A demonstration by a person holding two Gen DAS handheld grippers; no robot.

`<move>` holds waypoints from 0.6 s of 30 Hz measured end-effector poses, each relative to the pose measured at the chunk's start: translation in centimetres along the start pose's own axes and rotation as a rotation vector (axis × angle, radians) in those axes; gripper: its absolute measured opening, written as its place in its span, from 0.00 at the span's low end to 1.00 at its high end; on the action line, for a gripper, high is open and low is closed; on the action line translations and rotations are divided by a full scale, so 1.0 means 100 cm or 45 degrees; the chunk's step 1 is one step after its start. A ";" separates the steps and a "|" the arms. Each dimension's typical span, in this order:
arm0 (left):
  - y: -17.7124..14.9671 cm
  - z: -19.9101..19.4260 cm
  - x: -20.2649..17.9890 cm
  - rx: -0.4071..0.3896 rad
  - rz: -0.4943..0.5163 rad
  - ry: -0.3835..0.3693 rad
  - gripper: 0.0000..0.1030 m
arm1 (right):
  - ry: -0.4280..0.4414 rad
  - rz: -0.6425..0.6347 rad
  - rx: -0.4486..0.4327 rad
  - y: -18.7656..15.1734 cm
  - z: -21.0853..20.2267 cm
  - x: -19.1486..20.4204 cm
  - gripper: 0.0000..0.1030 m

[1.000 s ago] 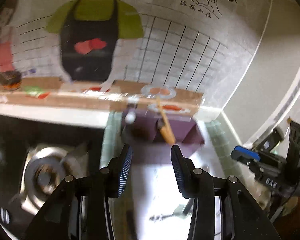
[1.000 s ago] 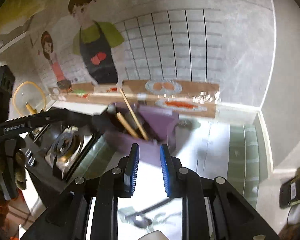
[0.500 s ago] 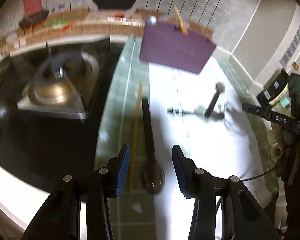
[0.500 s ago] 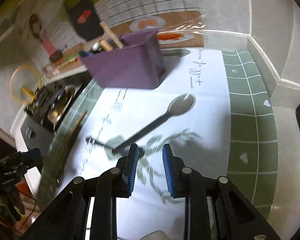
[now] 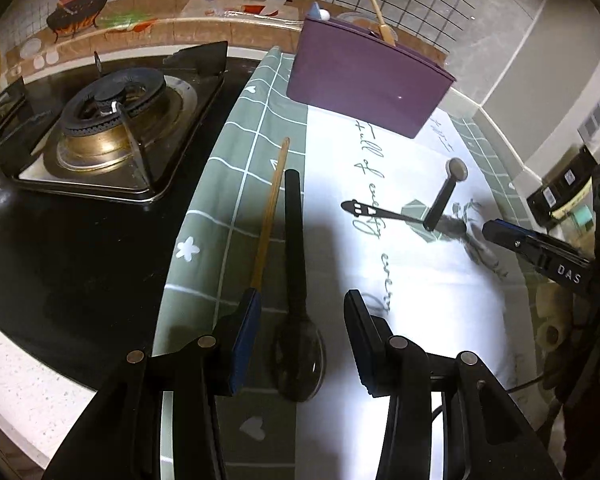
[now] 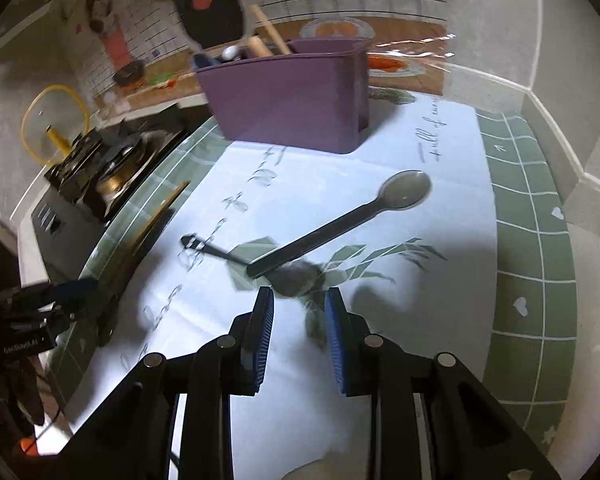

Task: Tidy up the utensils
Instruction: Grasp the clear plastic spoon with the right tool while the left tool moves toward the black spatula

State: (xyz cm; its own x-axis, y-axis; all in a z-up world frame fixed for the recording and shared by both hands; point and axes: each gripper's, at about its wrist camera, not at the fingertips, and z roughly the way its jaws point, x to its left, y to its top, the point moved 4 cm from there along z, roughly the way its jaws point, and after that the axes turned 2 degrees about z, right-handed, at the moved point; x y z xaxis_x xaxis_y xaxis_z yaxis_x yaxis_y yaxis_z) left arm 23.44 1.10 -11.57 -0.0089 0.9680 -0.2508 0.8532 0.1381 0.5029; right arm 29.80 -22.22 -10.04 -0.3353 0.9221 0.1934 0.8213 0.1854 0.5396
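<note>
Currently both jaws released: left gripper [image 5: 300, 340] straddles black spoon [image 5: 296, 280], lower centre. Chopstick [image 5: 269, 216] lies just beside; risk of pinching both together.

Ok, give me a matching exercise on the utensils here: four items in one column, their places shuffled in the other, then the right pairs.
Items:
1. long black plastic spoon
2. thin wooden chopstick
3. grey spoon with a dark flat handle
4. purple plastic utensil holder

Places:
A. standing at the back of the cloth, with utensils in it
B. flat on the cloth between the open left tool's fingers
C. on the green border, just stove-side of the black spoon
D. on the white centre, handle end ahead of the right tool

Pairs: 1-B, 2-C, 3-D, 4-A
</note>
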 end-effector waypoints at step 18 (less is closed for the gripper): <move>0.022 -0.028 0.025 -0.116 0.000 0.136 0.43 | -0.142 0.417 -0.078 0.070 0.065 -0.063 0.34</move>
State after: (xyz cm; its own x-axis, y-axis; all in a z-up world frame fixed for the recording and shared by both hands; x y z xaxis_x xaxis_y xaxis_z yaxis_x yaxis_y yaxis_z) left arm 23.83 4.42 -8.79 -0.0687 0.9841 -0.1635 0.8024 0.1519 0.5772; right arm 40.63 -24.49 -12.83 -0.0033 0.9614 0.2753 0.8463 -0.1440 0.5129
